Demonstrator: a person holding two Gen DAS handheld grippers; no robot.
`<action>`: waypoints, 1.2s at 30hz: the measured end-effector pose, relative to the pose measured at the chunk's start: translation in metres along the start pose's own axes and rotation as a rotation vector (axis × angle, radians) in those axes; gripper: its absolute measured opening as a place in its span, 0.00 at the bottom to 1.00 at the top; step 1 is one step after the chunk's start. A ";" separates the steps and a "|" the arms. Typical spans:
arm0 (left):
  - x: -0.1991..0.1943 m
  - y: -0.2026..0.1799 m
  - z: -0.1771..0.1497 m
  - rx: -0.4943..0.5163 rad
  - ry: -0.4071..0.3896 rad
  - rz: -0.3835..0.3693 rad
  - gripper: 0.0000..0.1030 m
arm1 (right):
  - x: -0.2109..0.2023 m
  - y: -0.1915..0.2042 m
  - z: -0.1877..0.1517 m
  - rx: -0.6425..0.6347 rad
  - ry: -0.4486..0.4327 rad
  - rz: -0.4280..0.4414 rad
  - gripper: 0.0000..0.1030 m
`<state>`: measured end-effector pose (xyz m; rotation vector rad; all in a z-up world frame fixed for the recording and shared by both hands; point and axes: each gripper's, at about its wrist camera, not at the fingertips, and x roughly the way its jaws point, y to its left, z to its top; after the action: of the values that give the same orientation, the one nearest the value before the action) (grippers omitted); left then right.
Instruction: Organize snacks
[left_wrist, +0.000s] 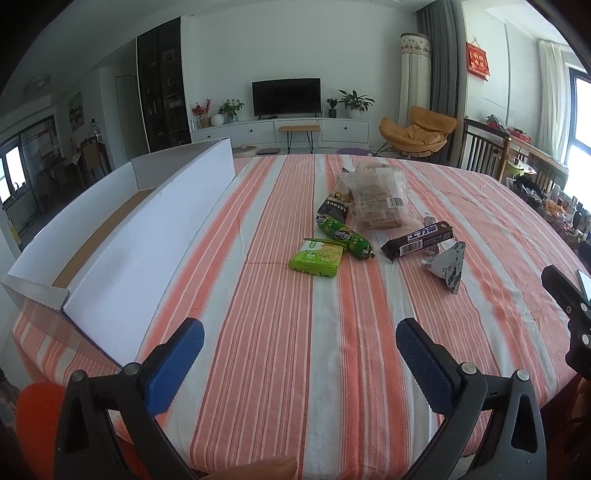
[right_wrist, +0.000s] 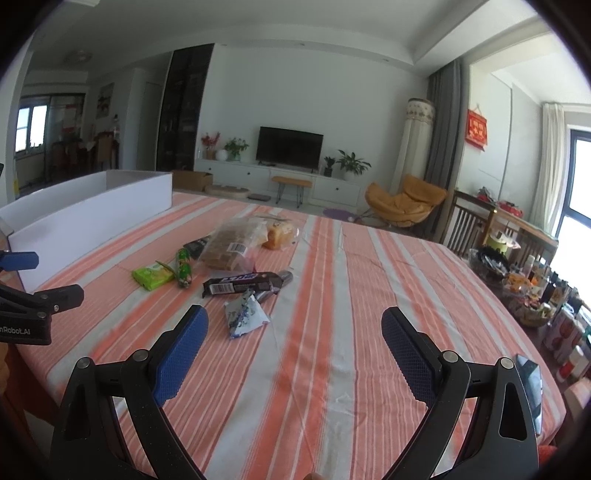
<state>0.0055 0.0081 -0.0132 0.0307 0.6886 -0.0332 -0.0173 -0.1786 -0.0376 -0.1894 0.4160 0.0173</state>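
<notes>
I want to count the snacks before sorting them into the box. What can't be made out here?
- Inside of the white box: the left wrist view shows only part of its floor; in the right wrist view its near wall hides it.
- Black packet: partly under the clear bag of brown blocks.
- Orange item: behind that bag, wrapper unclear.
- Table-edge clutter: too small to identify.

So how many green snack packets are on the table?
2. A flat green packet lies nearest the white box; a green tube snack touches its far corner. Others may hide under the pile.
</notes>
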 end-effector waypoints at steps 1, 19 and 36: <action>0.000 0.001 0.000 -0.003 0.000 -0.001 1.00 | 0.000 0.001 0.000 -0.005 0.000 0.001 0.94; 0.002 0.003 -0.001 -0.003 0.017 -0.004 1.00 | 0.000 0.009 -0.003 -0.031 -0.012 0.017 0.94; 0.006 0.005 -0.002 -0.001 0.034 -0.005 1.00 | 0.004 0.012 -0.005 -0.040 0.004 0.024 0.94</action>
<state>0.0092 0.0134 -0.0188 0.0283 0.7226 -0.0369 -0.0163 -0.1677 -0.0464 -0.2239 0.4219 0.0494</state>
